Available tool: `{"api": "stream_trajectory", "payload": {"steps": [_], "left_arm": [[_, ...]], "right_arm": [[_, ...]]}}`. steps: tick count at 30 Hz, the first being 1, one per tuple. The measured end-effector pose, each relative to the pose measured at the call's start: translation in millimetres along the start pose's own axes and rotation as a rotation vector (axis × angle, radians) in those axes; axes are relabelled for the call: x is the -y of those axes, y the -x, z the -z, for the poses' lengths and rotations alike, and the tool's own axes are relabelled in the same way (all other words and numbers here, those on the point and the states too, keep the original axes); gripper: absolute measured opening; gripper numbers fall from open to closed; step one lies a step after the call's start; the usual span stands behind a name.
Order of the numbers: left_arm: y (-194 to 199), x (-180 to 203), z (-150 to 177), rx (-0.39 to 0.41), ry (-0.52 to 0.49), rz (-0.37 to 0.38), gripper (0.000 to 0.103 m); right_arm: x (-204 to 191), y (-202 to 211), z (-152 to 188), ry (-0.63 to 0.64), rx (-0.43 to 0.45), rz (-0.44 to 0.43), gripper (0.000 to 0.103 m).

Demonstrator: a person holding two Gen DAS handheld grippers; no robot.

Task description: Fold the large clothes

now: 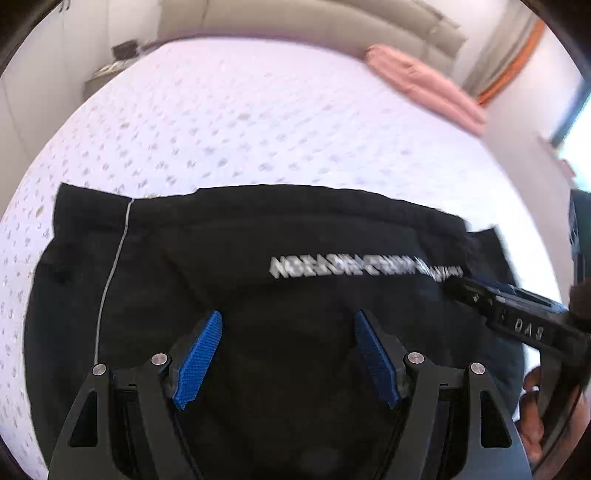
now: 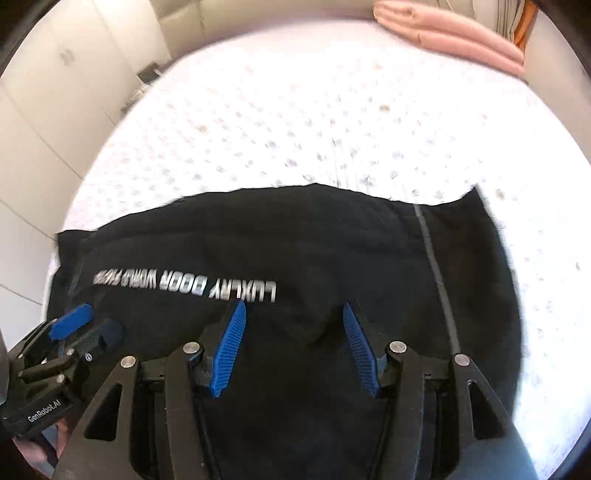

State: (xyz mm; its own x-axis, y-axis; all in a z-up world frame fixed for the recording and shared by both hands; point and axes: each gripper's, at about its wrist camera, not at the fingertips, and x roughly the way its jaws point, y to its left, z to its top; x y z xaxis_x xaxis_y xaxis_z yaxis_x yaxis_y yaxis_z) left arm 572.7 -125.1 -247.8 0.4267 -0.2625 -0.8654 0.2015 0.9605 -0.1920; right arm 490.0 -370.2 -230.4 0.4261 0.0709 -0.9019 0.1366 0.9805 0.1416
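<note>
Folding the garment (image 1: 258, 295) well from here calls, as I judge it, for both grippers to close on matching edges or corners of the black cloth and carry them over together, so the new crease runs straight and the printed lettering (image 2: 184, 282) is not bunched. The left gripper (image 1: 288, 350) has its blue fingers (image 1: 199, 358) spread wide with nothing between them; only dark cloth shows below the gap, in the lower middle of the left wrist frame. The right gripper (image 2: 291, 347) is likewise wide apart and holds nothing, and hangs over the cloth in the lower middle of its own frame, its tips just below the lettering. Whether either touches the fabric cannot be told. The garment lies spread on the bed (image 1: 240, 110), filling the lower half of both frames, its far edge running roughly across the middle. A thin pale seam line (image 1: 110, 273) runs down the left part of the left wrist frame. A pink pillow (image 2: 454, 33) lies far off at the upper right of both frames. Grip too little cloth and a layer may slip free and spoil the fold.
</note>
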Motion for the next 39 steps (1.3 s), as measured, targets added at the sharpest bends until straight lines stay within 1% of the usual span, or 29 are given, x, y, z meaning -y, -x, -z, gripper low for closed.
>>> {"api": "stream_trajectory", "payload": {"steps": [1, 2, 4, 6, 9, 11, 12, 13, 15, 17, 19, 22, 23, 24, 26, 27, 28, 30, 31, 32, 34, 35, 36, 37, 38, 39], "left_arm": [[-7.3, -1.0, -3.0, -0.015, -0.005, -0.014, 0.078], [-12.0, -3.2, -9.0, -0.022, -0.014, -0.028, 0.079], [-17.3, -3.3, -10.2, -0.029, -0.028, -0.039, 0.081], [-19.5, -2.9, -12.0, -0.030, -0.039, -0.028, 0.082], [-7.5, -12.2, -13.3, -0.015, -0.046, 0.027, 0.082], [4.6, -25.2, -11.1, 0.019, -0.041, 0.012, 0.082], [11.3, -22.4, -8.6, 0.045, -0.029, -0.003, 0.082], [23.7, -36.5, -6.3, 0.077, -0.002, -0.016, 0.082], [42.3, -58.1, -2.5, 0.101, 0.040, -0.030, 0.082], [54.9, -79.1, 3.0, 0.111, 0.051, -0.045, 0.082], [61.5, -97.3, 11.5, 0.093, 0.053, -0.083, 0.082], [61.9, -124.1, 27.7, 0.053, 0.079, -0.099, 0.082], [60.7, -136.3, 33.6, 0.040, 0.106, -0.093, 0.082], [60.1, -145.0, 37.1, 0.032, 0.130, -0.079, 0.082], [63.8, -166.1, 44.5, 0.009, 0.184, -0.021, 0.082], [64.2, -173.4, 47.2, -0.006, 0.200, 0.014, 0.082], [63.0, -179.7, 48.1, -0.026, 0.217, 0.056, 0.082], [57.5, -191.9, 47.9, -0.059, 0.223, 0.148, 0.082], [53.8, -194.6, 46.8, -0.068, 0.219, 0.159, 0.082], [45.4, -198.8, 44.7, -0.101, 0.215, 0.184, 0.082], [31.3, -200.1, 43.4, -0.153, 0.212, 0.236, 0.082], [20.3, -202.9, 42.4, -0.187, 0.222, 0.283, 0.082], [12.7, -204.6, 43.1, -0.213, 0.232, 0.314, 0.082], [6.6, -205.8, 43.0, -0.229, 0.237, 0.332, 0.082], [-2.0, -206.4, 43.0, -0.253, 0.240, 0.368, 0.082], [-5.7, -206.6, 43.0, -0.261, 0.241, 0.385, 0.082]], "right_arm": [[1.2, -18.8, -3.9, 0.008, -0.046, 0.011, 0.059], [3.8, -27.3, -6.0, 0.008, -0.059, 0.010, 0.060], [6.6, -36.6, -8.5, 0.003, -0.061, 0.003, 0.060], [10.1, -37.2, -10.5, 0.003, -0.067, -0.011, 0.060], [21.7, -29.6, -12.9, -0.008, -0.059, -0.067, 0.060], [35.6, -13.7, -8.5, -0.027, -0.031, -0.135, 0.061], [41.9, -3.8, -6.4, -0.026, -0.007, -0.168, 0.061], [50.0, 10.0, 0.9, -0.014, 0.017, -0.172, 0.064], [64.2, 27.7, 11.8, 0.010, 0.031, -0.114, 0.068], [77.1, 38.2, 21.2, 0.011, 0.032, -0.074, 0.071], [94.5, 47.0, 38.4, -0.011, 0.013, -0.047, 0.072], [116.7, 46.4, 63.7, -0.046, -0.035, -0.022, 0.078], [124.1, 42.7, 71.3, -0.064, -0.052, -0.025, 0.079], [132.2, 38.2, 79.7, -0.089, -0.071, -0.038, 0.080], [148.7, 35.0, 89.9, -0.139, -0.083, -0.086, 0.088], [154.7, 34.2, 92.6, -0.155, -0.085, -0.100, 0.090], [162.4, 34.2, 88.0, -0.161, -0.088, -0.108, 0.092], [172.0, 28.4, 87.6, -0.166, -0.107, -0.135, 0.096], [177.1, 24.2, 91.2, -0.168, -0.117, -0.146, 0.099], [181.2, 20.3, 91.1, -0.171, -0.129, -0.158, 0.102], [191.6, 11.4, 90.1, -0.187, -0.152, -0.195, 0.103], [188.1, 1.3, 87.7, -0.196, -0.164, -0.224, 0.103], [182.5, -9.0, 84.6, -0.204, -0.177, -0.248, 0.103], [186.9, -14.5, 83.2, -0.213, -0.194, -0.276, 0.103], [193.0, -17.5, 82.1, -0.212, -0.211, -0.298, 0.103], [194.3, -21.1, 79.0, -0.204, -0.219, -0.311, 0.103]]}}
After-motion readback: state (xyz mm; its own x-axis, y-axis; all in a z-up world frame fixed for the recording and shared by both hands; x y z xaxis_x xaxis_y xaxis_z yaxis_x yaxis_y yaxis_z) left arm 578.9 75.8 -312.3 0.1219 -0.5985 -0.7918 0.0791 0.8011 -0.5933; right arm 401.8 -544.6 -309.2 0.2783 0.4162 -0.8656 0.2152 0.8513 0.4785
